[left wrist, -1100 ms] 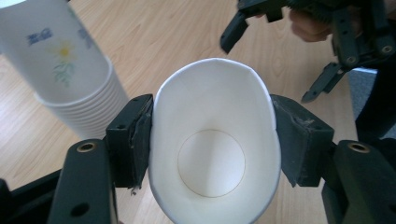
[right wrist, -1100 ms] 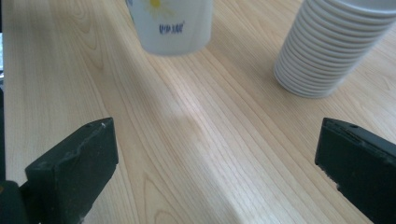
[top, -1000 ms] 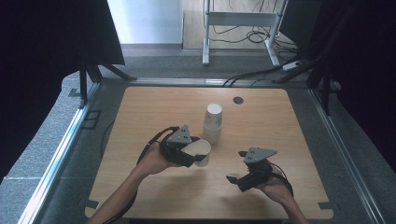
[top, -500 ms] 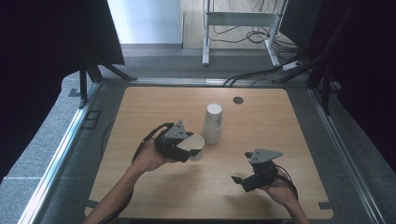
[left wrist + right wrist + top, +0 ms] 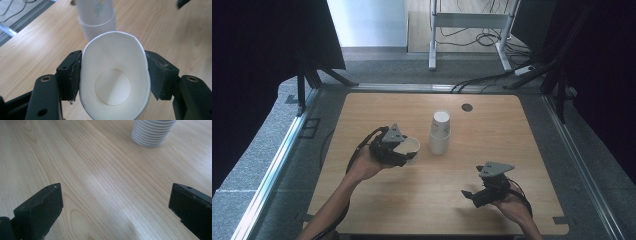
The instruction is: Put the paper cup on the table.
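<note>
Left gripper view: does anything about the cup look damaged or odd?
Yes. The paper cup in the left tool is squeezed out of round: its rim is pressed into an oval between the two jaws. The stack of cups behind it looks undeformed.

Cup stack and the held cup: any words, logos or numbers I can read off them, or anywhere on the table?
None can be read.
Cup stack: a small green mark on the top cup, too blurred to read.
Held cup: plain white inside, no print.
Table: bare wood, no label; the dark round spot carries no text.
</note>
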The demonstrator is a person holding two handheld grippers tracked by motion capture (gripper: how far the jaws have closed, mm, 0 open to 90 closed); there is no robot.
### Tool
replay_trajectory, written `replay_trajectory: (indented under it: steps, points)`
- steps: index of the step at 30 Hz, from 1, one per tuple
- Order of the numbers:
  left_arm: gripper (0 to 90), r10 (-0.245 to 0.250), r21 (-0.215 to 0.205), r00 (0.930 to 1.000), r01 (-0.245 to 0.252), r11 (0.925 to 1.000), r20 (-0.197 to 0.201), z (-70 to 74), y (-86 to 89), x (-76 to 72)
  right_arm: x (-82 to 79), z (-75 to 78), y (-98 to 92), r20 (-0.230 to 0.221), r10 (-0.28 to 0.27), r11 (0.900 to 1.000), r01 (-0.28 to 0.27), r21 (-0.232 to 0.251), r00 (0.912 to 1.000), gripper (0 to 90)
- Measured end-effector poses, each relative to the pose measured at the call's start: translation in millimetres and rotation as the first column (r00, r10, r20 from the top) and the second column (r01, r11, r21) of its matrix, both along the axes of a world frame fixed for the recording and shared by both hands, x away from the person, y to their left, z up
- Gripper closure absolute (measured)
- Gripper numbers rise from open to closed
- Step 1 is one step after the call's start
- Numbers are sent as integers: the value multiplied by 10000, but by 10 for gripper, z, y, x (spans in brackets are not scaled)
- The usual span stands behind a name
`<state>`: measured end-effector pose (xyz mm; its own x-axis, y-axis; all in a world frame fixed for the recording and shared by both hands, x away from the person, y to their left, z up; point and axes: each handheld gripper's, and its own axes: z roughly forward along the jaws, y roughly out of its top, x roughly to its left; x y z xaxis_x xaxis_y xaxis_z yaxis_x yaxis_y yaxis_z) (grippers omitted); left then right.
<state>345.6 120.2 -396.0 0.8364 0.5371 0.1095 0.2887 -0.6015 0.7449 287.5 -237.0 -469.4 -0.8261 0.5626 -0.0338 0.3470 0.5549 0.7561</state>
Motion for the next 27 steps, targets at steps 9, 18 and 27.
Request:
replay_trajectory:
  steps: [9, 18, 27]
  points:
    - [335, 1100, 304, 9939, -1097, 9935, -77, -151, 196, 146, 27, -37, -55, -17, -342, 9994, 342, -92, 9994, 0]
    - [315, 1958, 416, 9799, -1942, 9801, -385, -324, 301, 308, 66, -94, -105, -145, -537, 9983, 533, -231, 9985, 0]
    - [294, 2568, 718, 9654, -2532, 9647, -457, -493, 298, 400, 83, -127, -122, -279, -619, 9977, 611, -286, 9977, 1]
